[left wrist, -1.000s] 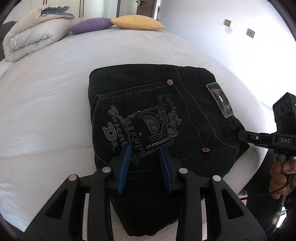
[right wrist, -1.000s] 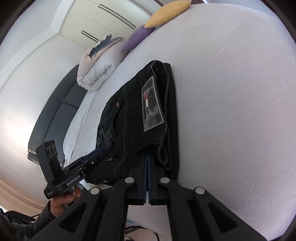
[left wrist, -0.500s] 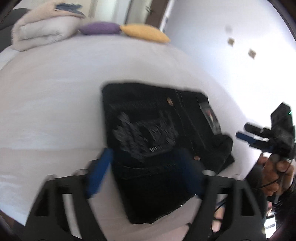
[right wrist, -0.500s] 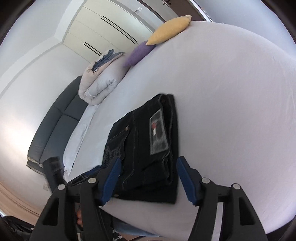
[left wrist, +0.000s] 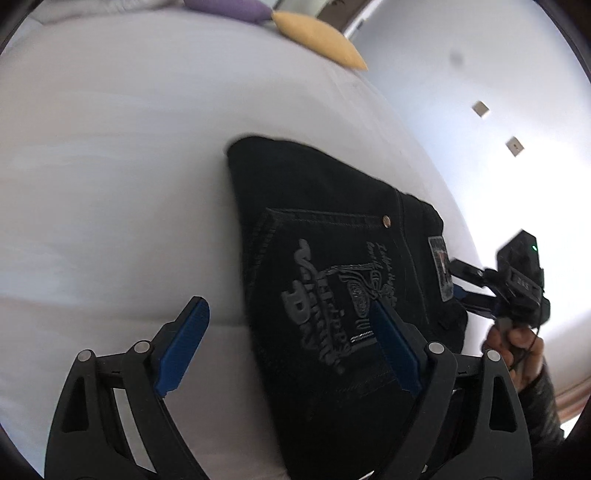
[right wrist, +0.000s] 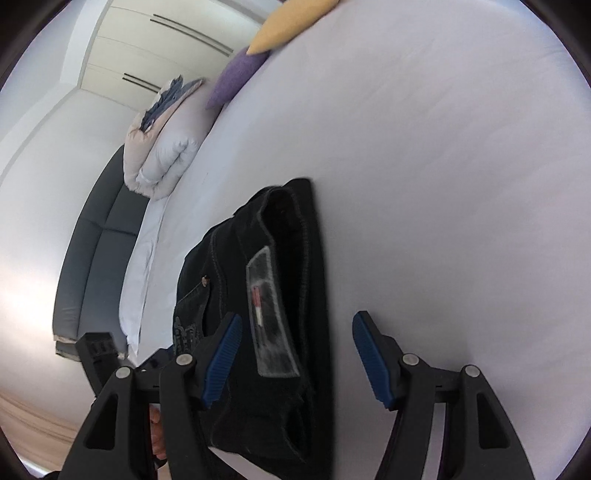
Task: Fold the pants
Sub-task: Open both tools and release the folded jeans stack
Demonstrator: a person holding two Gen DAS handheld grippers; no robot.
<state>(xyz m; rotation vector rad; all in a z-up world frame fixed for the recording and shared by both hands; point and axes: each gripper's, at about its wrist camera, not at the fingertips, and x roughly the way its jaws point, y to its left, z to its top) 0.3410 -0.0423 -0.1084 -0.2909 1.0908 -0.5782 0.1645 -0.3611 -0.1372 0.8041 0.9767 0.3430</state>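
Your left tongs (left wrist: 291,350) are spread wide, gripping nothing, over the near end of the folded black jeans (left wrist: 332,280) on the white bed (left wrist: 110,166). Your right tongs (right wrist: 297,358) gape equally wide around the stitched waistband patch (right wrist: 269,314), seemingly clear of the denim.

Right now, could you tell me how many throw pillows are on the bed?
2: a yellow pillow and a purple pillow, touching, on the far side of the bed, beyond the folded pants. Others could lie out of view.
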